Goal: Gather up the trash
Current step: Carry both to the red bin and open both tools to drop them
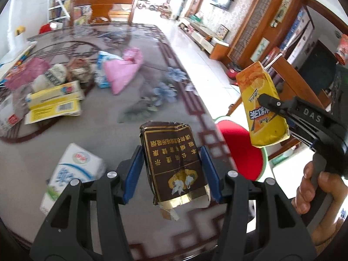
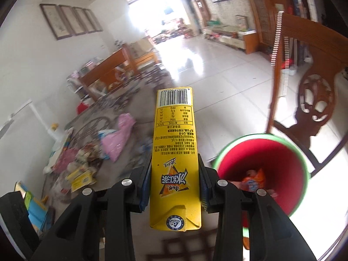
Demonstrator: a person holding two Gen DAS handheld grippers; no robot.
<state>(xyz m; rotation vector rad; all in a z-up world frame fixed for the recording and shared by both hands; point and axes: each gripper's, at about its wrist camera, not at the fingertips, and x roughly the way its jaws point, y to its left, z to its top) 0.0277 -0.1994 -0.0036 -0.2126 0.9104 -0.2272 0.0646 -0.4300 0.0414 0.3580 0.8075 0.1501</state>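
The right gripper has its jaws clamped on a yellow drink carton, its long axis pointing forward, with the red bin just right. The left gripper nips a brown cigarette pack, lengthwise forward, above the bench.

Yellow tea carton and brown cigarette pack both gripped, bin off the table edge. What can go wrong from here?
1. The yellow tea carton is not over the red bin yet; released now by the right gripper, it would likely miss.
2. The brown cigarette pack is crumpled and torn; the left gripper's pads may lose it.
3. The two grippers are close together by the bin and could collide.
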